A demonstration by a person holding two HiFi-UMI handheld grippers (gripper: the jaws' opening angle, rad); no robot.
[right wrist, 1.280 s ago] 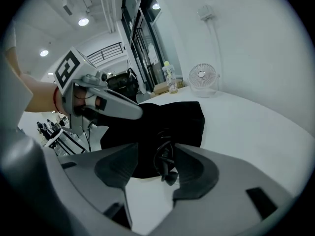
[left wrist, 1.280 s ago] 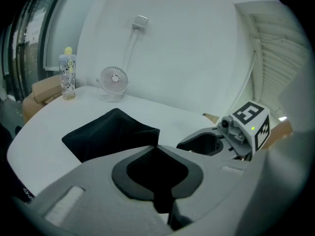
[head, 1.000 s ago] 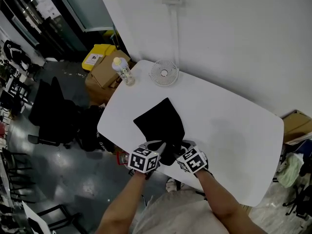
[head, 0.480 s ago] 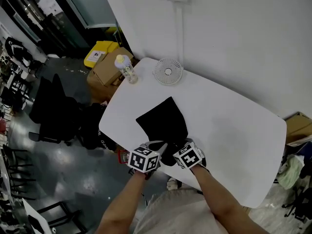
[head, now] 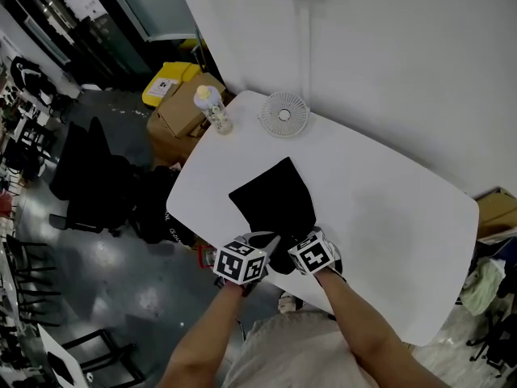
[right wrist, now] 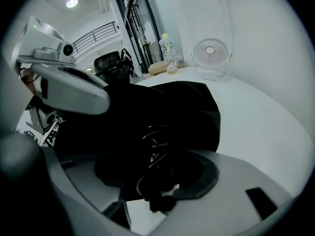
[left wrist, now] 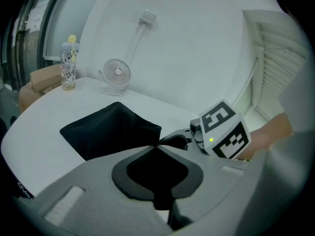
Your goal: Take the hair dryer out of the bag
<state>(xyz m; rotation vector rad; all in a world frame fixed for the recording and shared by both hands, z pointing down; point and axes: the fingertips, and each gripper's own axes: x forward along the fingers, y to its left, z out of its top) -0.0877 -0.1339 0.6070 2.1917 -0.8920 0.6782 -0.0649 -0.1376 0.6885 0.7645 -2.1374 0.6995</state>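
Since 1.0 s ago: right gripper point(head: 292, 247) has edged in toward the bag point(head: 273, 200) and toward my left gripper point(head: 266, 241), which has held its place. The bag is black and lies flat on the table point(head: 380, 208), as before. Both grippers sit at the bag's near end, side by side and almost touching.

Left: jaws closed, tips together on the bag's near corner, black cloth filling the gap behind the tips.

Right: jaws pushed into the bag's mouth and closed round a coiled black cord point(right wrist: 156, 154); tips lost in the dark cloth.

Body of the hair dryer not seen, only that cord at the bag's mouth.

Beyond the bag's far end, well apart: fan point(head: 283, 114), with a bottle point(head: 214, 109) left of it.
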